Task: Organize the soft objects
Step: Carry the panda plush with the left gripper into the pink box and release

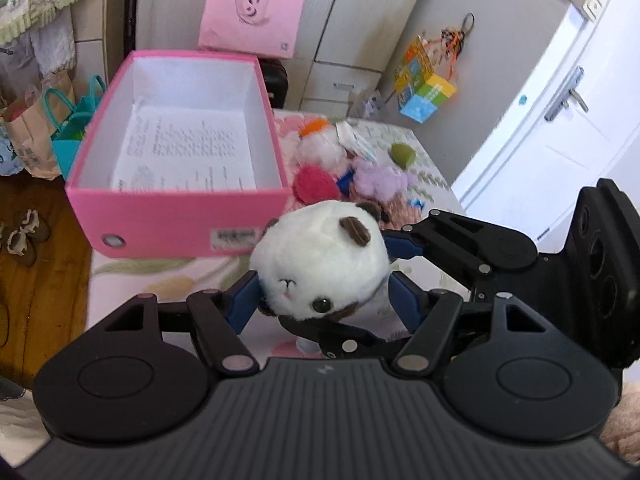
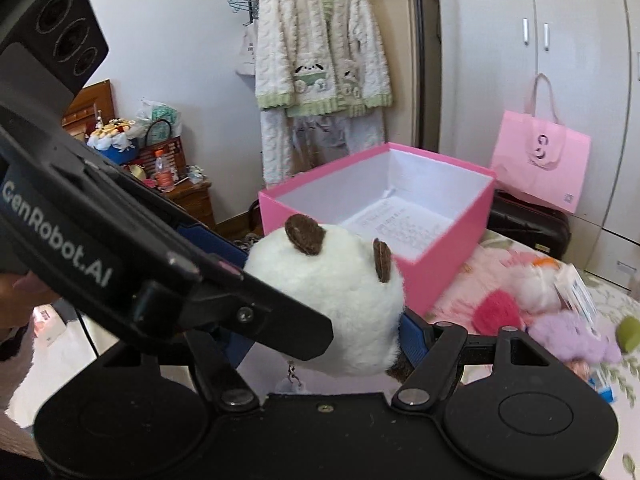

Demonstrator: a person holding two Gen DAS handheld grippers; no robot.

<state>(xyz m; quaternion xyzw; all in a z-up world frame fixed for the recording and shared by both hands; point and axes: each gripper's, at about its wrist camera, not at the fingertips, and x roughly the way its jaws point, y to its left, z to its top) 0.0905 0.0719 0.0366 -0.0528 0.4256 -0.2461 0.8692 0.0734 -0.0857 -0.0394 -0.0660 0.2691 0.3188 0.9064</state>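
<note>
A white plush with brown ears (image 1: 320, 260) is held above the flowered bed, in front of the open pink box (image 1: 176, 236). My left gripper (image 1: 324, 296) is shut on it, blue pads at both its sides. My right gripper (image 2: 320, 340) is shut on the same plush (image 2: 332, 304) from the other direction; it shows in the left wrist view (image 1: 440, 240) at the plush's right. The box (image 2: 440, 280) holds only a printed sheet. Several small plush toys lie beside it: a red one (image 1: 316, 184), a purple one (image 1: 380, 180), a white and orange one (image 1: 320, 144).
A pink paper bag (image 1: 250, 16) stands behind the box by the wardrobe. A green object (image 1: 402, 154) lies near the bed's far edge. A white door (image 1: 560, 120) is to the right. Bags (image 1: 48, 132) stand on the wooden floor at left. Pyjamas (image 2: 320, 60) hang on a rack.
</note>
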